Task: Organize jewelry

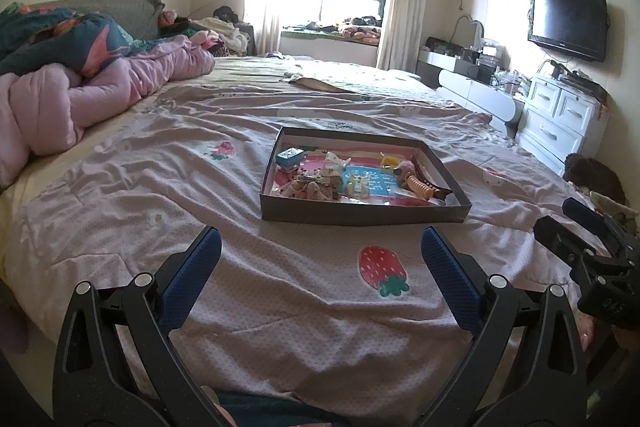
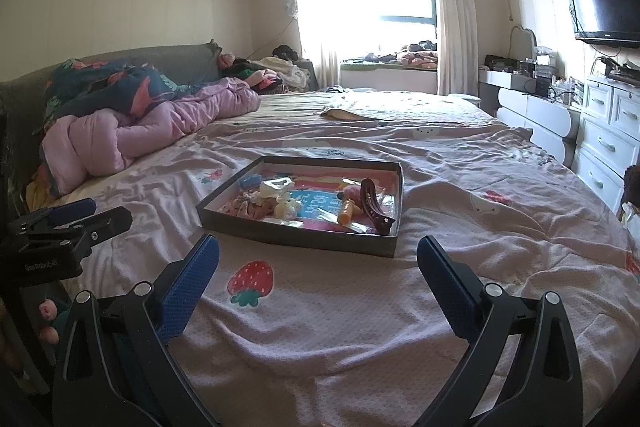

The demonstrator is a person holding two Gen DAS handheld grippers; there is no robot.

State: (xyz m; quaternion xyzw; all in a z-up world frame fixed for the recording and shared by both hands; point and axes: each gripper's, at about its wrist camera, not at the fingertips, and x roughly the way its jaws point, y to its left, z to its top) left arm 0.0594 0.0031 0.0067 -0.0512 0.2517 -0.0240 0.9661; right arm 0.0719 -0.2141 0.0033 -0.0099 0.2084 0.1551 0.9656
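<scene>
Through the left wrist camera, my left gripper [image 1: 320, 247] hung above the bedspread [image 1: 120, 187], fingers spread wide and empty; the jewelry tray [image 1: 360, 215] lay mid-bed beyond; through the right wrist camera, my right gripper [image 2: 318, 255] gaped likewise, tray [image 2: 296, 239] just ahead.

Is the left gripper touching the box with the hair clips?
Apart. In the left wrist view, the open left gripper is short of the box, with bare bedspread between them.

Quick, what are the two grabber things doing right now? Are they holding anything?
Left gripper: open, jaws spread wide, holding nothing.
Right gripper: open, jaws spread wide, holding nothing.
</scene>
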